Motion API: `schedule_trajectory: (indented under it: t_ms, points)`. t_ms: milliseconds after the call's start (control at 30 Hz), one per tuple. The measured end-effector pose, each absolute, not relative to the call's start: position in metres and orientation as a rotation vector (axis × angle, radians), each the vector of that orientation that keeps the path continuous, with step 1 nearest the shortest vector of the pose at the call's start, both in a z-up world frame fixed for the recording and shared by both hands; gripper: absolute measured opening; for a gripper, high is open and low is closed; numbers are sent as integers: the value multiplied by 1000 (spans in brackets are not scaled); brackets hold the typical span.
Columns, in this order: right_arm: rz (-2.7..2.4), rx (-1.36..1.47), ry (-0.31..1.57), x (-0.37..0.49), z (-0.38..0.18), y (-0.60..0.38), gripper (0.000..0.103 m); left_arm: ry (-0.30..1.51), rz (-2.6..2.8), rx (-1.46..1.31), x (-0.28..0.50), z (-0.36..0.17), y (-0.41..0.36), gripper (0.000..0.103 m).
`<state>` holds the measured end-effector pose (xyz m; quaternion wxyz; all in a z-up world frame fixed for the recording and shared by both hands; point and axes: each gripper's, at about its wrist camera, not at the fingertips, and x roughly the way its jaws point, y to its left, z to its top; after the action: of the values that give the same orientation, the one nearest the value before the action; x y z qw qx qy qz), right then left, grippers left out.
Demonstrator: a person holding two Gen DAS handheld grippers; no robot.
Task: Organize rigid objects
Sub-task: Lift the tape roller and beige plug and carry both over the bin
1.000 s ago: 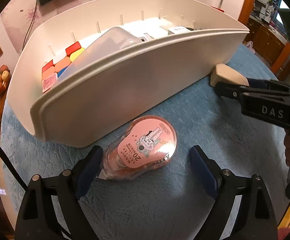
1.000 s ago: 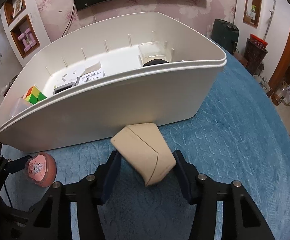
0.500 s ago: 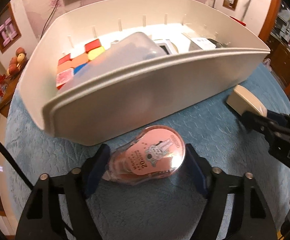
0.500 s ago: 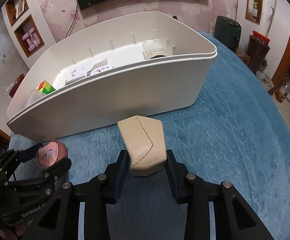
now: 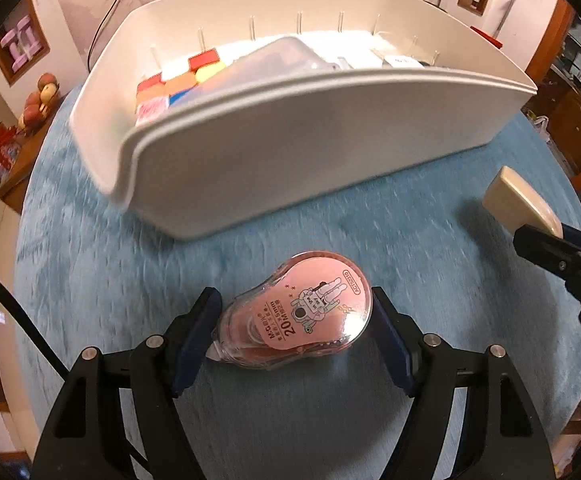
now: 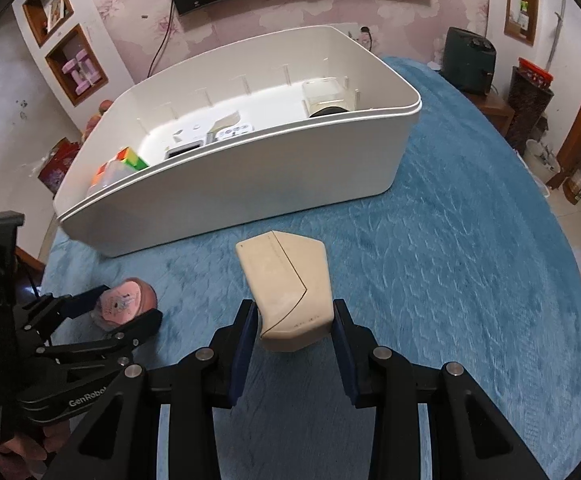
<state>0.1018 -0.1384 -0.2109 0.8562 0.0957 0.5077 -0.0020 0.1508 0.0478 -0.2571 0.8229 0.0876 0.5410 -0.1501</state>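
Bin (image 6: 250, 184) already holds a cube and boxes; we still carry two pieces above the blue cloth: left gripper (image 5: 294, 328) pinching the tape dispenser (image 5: 298, 316), right gripper (image 6: 294, 320) clamping the beige case (image 6: 290, 288).

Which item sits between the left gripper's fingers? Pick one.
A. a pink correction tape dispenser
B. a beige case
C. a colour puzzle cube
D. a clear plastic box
A: the left gripper clamps the pink correction tape dispenser by both sides over the blue tablecloth.
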Motion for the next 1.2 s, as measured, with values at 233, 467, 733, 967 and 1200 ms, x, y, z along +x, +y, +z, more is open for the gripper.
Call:
schedule_trajectory:
  t_ms: [233, 467, 733, 967, 1200]
  points:
    - [63, 201, 1082, 89, -196, -136, 38, 1233, -286, 124, 121, -253, 61, 76]
    - [133, 181, 1087, 80, -176, -139, 38, 1316, -222, 23, 91, -247, 78, 76]
    - [231, 120, 1060, 74, -140, -144, 38, 1298, -138, -62, 68, -214, 101, 76]
    - [291, 62, 1002, 74, -109, -144, 37, 1178, -89, -86, 65, -160, 108, 76]
    - [323, 28, 945, 85, -84, -148, 37, 1055, -86, -56, 109, -117, 91, 76]
